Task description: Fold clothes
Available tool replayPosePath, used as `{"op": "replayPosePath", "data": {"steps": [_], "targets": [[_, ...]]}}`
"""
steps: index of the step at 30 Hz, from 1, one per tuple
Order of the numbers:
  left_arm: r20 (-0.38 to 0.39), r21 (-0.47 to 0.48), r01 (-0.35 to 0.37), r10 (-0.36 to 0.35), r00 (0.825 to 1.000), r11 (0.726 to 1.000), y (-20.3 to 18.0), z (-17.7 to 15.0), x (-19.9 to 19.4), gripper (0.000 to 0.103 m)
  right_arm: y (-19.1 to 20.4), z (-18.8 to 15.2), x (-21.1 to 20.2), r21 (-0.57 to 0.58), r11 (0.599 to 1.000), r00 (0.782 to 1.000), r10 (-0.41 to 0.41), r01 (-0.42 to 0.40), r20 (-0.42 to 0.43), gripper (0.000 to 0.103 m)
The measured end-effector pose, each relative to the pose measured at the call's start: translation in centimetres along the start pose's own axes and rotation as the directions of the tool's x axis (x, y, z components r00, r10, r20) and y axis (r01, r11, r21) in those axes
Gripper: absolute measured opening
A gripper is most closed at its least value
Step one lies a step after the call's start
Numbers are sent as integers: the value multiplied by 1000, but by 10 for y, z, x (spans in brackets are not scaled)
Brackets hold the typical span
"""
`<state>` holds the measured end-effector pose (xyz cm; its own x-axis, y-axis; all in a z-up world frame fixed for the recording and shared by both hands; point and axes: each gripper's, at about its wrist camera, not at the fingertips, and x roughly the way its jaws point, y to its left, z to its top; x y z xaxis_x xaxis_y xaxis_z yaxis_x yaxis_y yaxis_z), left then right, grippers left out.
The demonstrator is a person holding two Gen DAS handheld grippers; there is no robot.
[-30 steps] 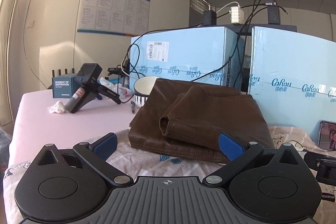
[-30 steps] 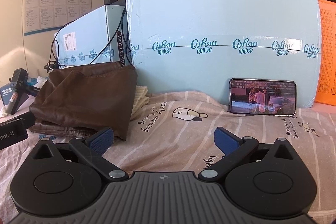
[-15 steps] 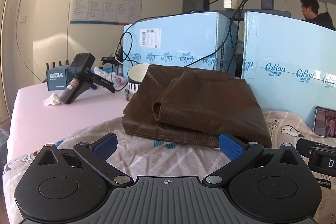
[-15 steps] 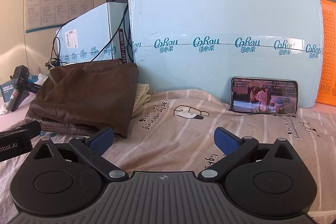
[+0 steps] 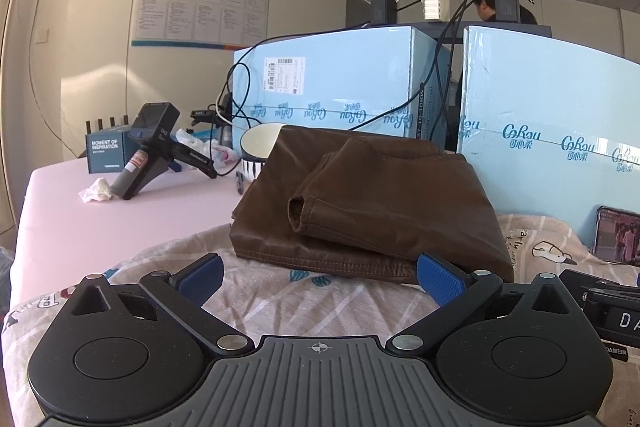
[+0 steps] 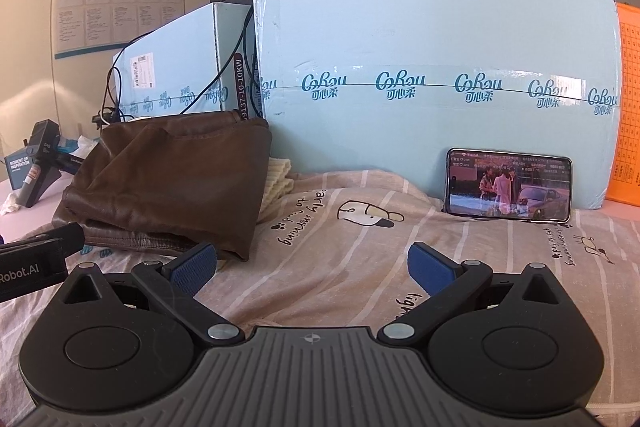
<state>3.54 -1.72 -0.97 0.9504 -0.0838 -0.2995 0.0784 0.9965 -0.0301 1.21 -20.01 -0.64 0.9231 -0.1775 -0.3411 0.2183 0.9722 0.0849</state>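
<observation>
A brown leather garment [image 5: 372,203] lies folded in a pile on the striped printed sheet [image 5: 304,303], against the blue boxes. It also shows in the right wrist view [image 6: 168,187], at the left. My left gripper [image 5: 320,277] is open and empty, just in front of the pile's near edge. My right gripper [image 6: 312,269] is open and empty over the bare sheet [image 6: 360,247], to the right of the garment. A cream knitted item [image 6: 276,183] peeks out behind the garment.
Two pale blue boxes [image 6: 432,87] stand behind the sheet with cables over them. A phone [image 6: 508,185] playing video leans on the right box. A black handheld device [image 5: 148,147], a small box, a bowl [image 5: 260,143] and crumpled tissue [image 5: 96,190] sit on the pink tabletop at left.
Both grippers have drawn back a little from the folded garment and stay open. The person behind the boxes has moved left.
</observation>
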Motion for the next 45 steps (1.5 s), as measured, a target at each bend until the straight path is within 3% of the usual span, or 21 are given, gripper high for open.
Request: {"op": "replayPosePath", "data": {"steps": [45], "targets": [[-15, -2, -6, 6, 1000, 1000, 1, 0, 3, 103, 1, -1, 2, -4, 1000, 999, 18, -18, -27, 103]]}}
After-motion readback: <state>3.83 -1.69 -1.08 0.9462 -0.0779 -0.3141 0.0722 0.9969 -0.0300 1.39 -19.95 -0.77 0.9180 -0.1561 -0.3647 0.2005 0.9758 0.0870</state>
